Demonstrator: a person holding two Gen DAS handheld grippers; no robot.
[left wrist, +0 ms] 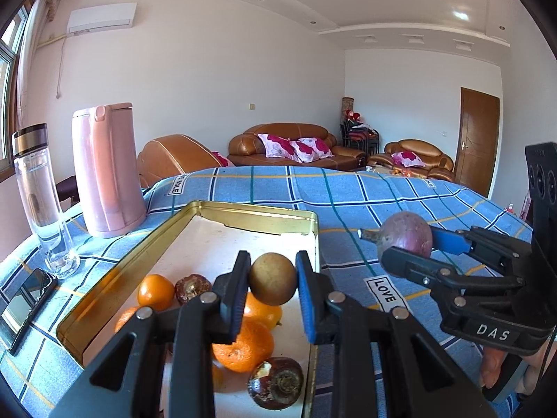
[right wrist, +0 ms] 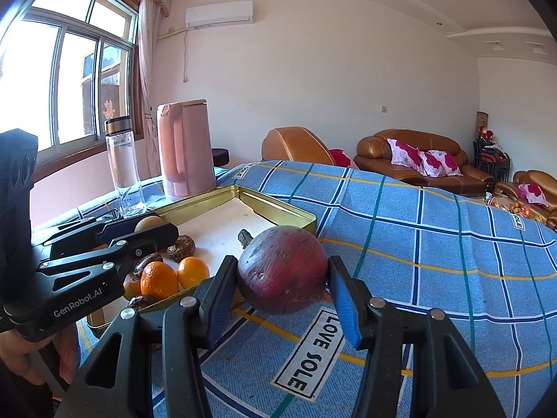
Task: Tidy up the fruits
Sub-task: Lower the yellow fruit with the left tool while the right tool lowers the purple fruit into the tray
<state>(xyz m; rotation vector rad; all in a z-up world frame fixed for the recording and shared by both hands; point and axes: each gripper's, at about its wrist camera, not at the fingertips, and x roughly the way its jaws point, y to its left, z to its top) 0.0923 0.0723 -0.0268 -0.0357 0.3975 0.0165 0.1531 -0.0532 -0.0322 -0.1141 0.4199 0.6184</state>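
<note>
Indoors, blue plaid cloth [right wrist: 435, 244], gold tray [left wrist: 264, 214], left hand-held gripper [left wrist: 272, 284] clamping brown fruit [left wrist: 273, 278], right hand-held gripper [right wrist: 282, 280] clamping purple fruit [right wrist: 283, 275]

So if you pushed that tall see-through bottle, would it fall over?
Probably, yes. The clear bottle is tall and thin on a small base, so it looks tippy. It stands on soft blue checked cloth, which may wobble. It looks like glass, so it might break.

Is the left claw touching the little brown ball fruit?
Touching. The left wrist view shows the left claw with both pads pressed against the brown fruit, holding it above the tin tray.
</note>
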